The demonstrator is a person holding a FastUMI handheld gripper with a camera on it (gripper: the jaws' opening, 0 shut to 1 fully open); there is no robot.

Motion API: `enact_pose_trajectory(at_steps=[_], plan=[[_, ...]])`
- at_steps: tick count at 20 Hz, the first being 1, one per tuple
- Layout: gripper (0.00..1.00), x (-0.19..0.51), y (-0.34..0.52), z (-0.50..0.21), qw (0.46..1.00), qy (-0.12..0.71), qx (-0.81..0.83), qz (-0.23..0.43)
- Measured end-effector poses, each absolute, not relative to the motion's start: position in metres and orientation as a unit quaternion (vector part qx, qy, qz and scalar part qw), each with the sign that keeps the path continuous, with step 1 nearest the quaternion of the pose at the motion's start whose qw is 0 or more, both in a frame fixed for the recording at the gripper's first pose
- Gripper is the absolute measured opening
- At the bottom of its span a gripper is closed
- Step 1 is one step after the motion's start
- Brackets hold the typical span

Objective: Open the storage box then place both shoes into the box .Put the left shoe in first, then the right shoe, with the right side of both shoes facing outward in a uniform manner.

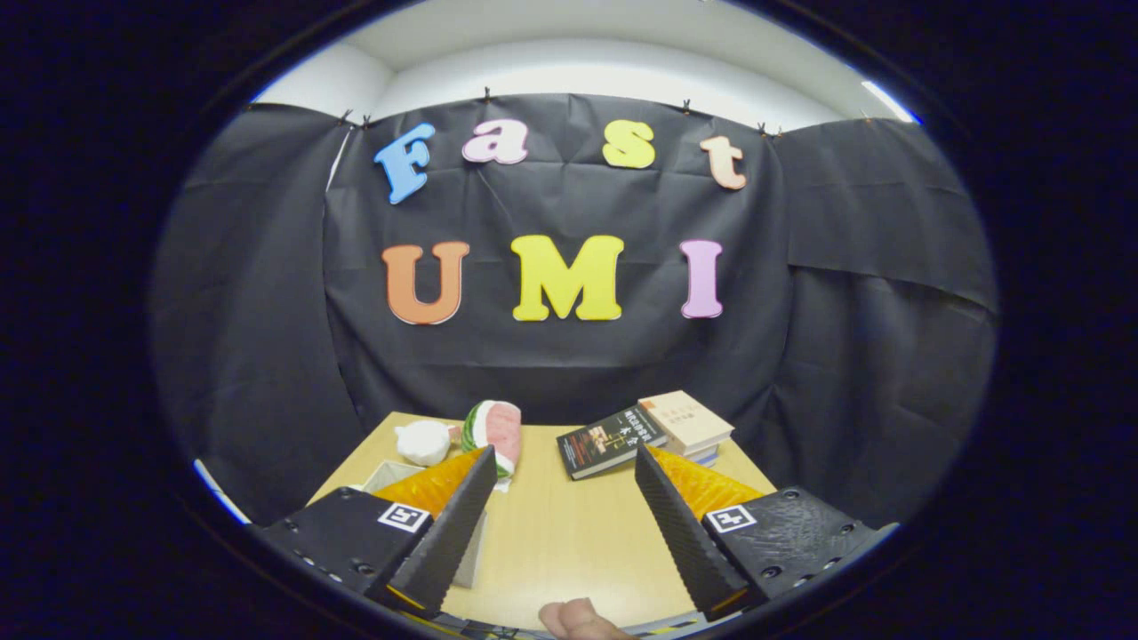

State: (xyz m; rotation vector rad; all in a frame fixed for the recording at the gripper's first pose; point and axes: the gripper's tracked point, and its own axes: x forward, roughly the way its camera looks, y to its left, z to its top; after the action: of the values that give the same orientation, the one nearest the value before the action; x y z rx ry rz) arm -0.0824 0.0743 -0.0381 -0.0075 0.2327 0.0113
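My gripper (564,462) hangs above a light wooden table (560,533) with its two fingers wide apart and nothing between them. Under and behind the left finger (449,524) I see part of a pale box (391,474), mostly hidden by that finger, so I cannot tell whether it is open.
Beyond the fingers, at the table's far side, lie a white plush toy (423,441) and a watermelon-slice toy (494,430) on the left. A dark book (610,441) and a stack of books (689,425) sit on the right. A fingertip (578,620) shows at the near table edge.
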Motion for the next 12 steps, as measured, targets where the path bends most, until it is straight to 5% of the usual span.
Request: enact_pose_trajectory(at_steps=[8, 12], plan=[[0.96, -0.142, -0.038, 0.022, 0.999, 0.011, 0.032, 0.003], [0.95, -0.147, -0.052, 0.016, 0.999, 0.028, 0.045, 0.003]])
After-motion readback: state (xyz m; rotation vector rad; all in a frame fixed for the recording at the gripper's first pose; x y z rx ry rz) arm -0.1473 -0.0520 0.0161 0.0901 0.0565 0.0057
